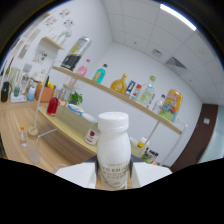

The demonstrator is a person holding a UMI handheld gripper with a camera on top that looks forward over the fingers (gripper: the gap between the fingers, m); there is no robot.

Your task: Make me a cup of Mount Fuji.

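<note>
A white plastic bottle (113, 150) with a white screw cap stands upright between my two fingers, lifted well above the wooden counter (20, 130). My gripper (113, 176) is shut on the bottle's lower body, with the white fingers (75, 175) pressed against both sides. Grey lettering shows on the bottle's label just above the fingers. The fingertips themselves are hidden by the dark lower edge of the view.
Beyond the bottle a long wooden shelf (125, 100) carries several coloured bottles. On the counter below stand a red jar (53, 106), a clear glass (34, 155), a small bottle (22, 136), a green plant (75, 97) and a white bowl (89, 118).
</note>
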